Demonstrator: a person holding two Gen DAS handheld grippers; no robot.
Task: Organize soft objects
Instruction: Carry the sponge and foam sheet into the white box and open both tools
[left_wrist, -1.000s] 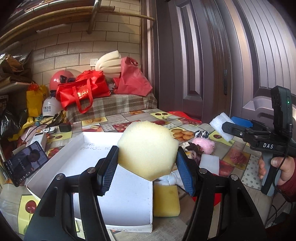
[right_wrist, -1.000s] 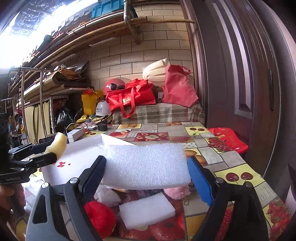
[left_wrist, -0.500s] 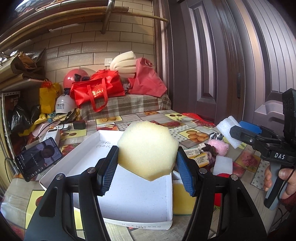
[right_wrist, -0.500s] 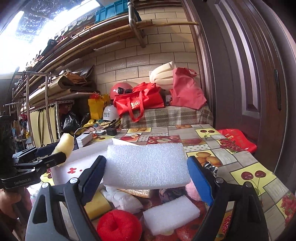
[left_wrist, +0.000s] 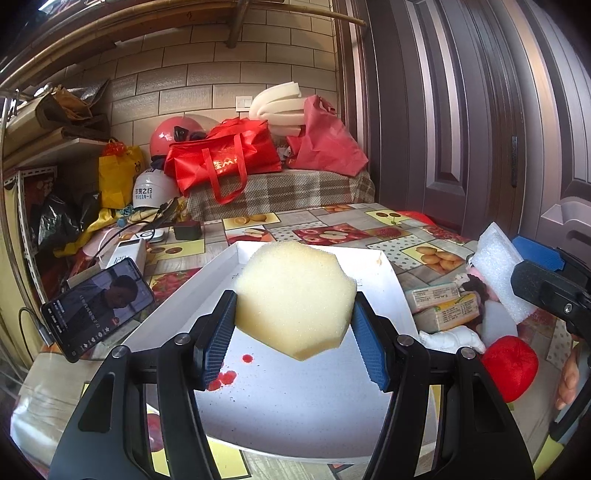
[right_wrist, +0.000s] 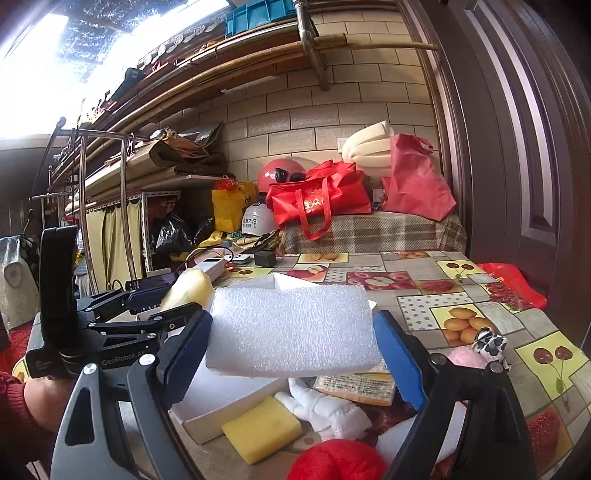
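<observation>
My left gripper (left_wrist: 293, 341) is shut on a pale yellow octagonal sponge (left_wrist: 295, 299) and holds it above the middle of a shallow white box (left_wrist: 295, 406). My right gripper (right_wrist: 293, 354) is shut on a white foam block (right_wrist: 293, 330), held above the box's right edge (right_wrist: 207, 424). The right gripper and its foam show at the right of the left wrist view (left_wrist: 498, 273). The left gripper with the sponge shows at the left of the right wrist view (right_wrist: 188, 288).
Beside the box lie a yellow sponge (right_wrist: 260, 434), a white cloth toy (right_wrist: 325, 408), a red plush ball (left_wrist: 511, 363), a tissue pack (left_wrist: 443, 308) and a pink plush (right_wrist: 465, 358). A phone (left_wrist: 96, 306) leans at the left. Bags and helmets crowd the back.
Both grippers have moved left, towards the box. The sponge now hangs over the box's middle. The foam block has come closer to the box's right edge.
</observation>
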